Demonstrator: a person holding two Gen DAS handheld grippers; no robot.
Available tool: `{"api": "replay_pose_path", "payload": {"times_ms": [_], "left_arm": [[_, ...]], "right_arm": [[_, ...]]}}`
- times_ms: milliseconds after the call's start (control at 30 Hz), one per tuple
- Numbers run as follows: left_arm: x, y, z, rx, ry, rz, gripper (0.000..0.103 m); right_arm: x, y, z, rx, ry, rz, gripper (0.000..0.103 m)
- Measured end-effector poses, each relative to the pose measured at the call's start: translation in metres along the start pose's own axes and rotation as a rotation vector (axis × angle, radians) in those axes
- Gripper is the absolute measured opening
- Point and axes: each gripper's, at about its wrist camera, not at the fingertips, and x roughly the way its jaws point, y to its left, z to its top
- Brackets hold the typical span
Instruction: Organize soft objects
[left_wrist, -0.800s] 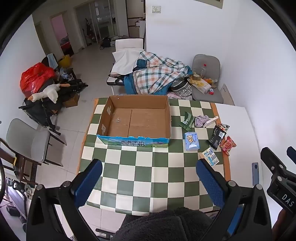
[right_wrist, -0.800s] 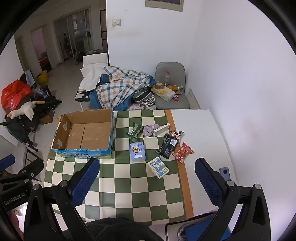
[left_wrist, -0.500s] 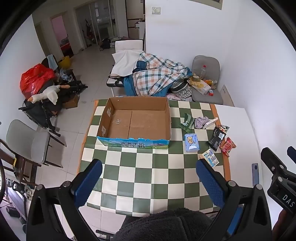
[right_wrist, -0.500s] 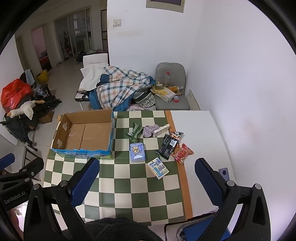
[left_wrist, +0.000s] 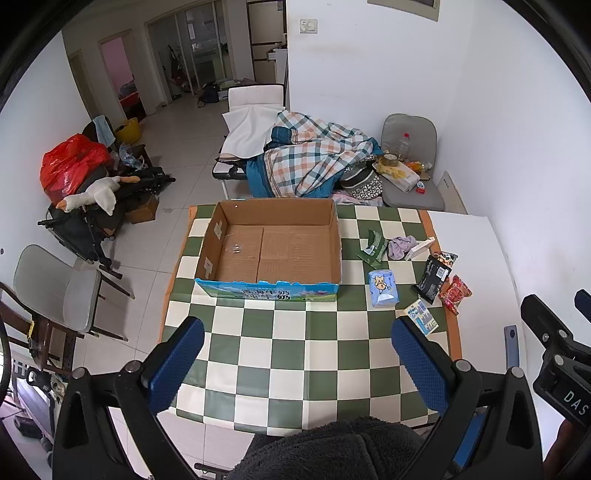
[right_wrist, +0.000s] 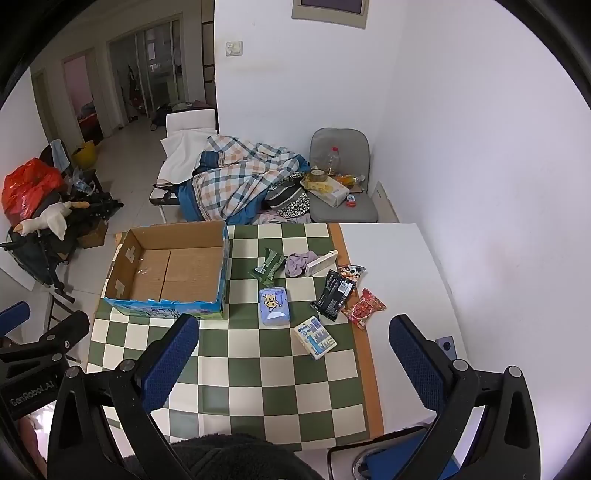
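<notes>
The flat tablecloth (left_wrist: 295, 347) had green and cream squares with an orange edge; the open cardboard box (left_wrist: 271, 247) was brown inside with a blue picture strip on its front; the soft tissue pack (right_wrist: 274, 306) was light blue with a little cartoon animal; the crumpled cloth (right_wrist: 300, 263) was pale purple; the shiny snack bag (right_wrist: 364, 307) was red; the long snack packet (right_wrist: 334, 293) was black; both grippers had blue dotted pads (left_wrist: 177, 365) on black arms.

1 box (left_wrist: 273, 251), 1 cloth (left_wrist: 400, 246), 6 pkts (left_wrist: 384, 293)
</notes>
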Motion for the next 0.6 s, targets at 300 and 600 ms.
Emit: {"api": "replay_pose_path", "payload": {"times_ms": [300,600], "left_arm": [[-0.007,-0.001,0.003,0.002,-0.011,-0.001,0.103],[-0.007,0.000,0.001,0.005,-0.010,-0.003,0.103]], "right_arm": [[-0.011,0.001,0.016,0.003,-0.002,0.004,0.103],[-0.009,0.003,0.013,0.001,-0.007,0.000,0.103]]}}
